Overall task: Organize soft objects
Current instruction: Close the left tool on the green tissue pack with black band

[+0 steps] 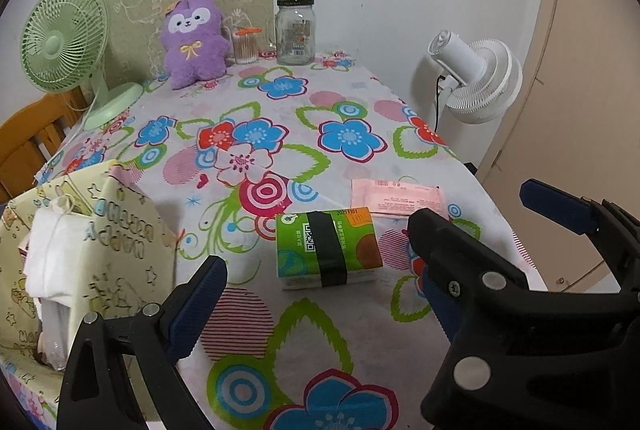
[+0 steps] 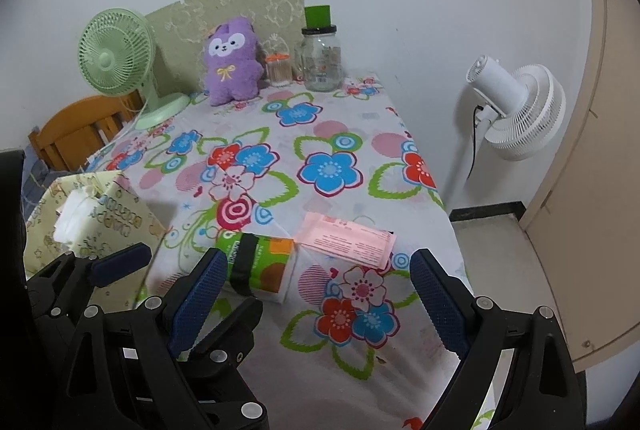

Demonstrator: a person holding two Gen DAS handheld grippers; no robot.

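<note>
left hand-held gripper [image 1: 316, 266] spread wide and empty, hovering just short of the green tissue pack [image 1: 327, 248]. right hand-held gripper [image 2: 316, 282] likewise released, holding nothing, low over the near edge of the surface [image 2: 400, 358], with the pink sachet [image 2: 348, 238] lying ahead between its fingers.

green tissue pack lay flat, a dark band around its middle, touching or just beside the pink sachet. to the left, a yellow patterned bag [image 1: 120, 230] stood open with white soft packs [image 1: 52, 254] already inside. judged partly done: some items bagged, the tissue pack and sachet still loose. purple plush toy [image 1: 194, 39] sat upright at the far end, well apart.

surface covered in a bright floral cloth. at the back stood a green desk fan [image 1: 64, 41], a glass jar [image 1: 295, 29] and a cotton swab tub [image 1: 245, 45]. beyond, a pale wall, a white standing fan [image 1: 476, 77], a wooden chair [image 1: 28, 141].
</note>
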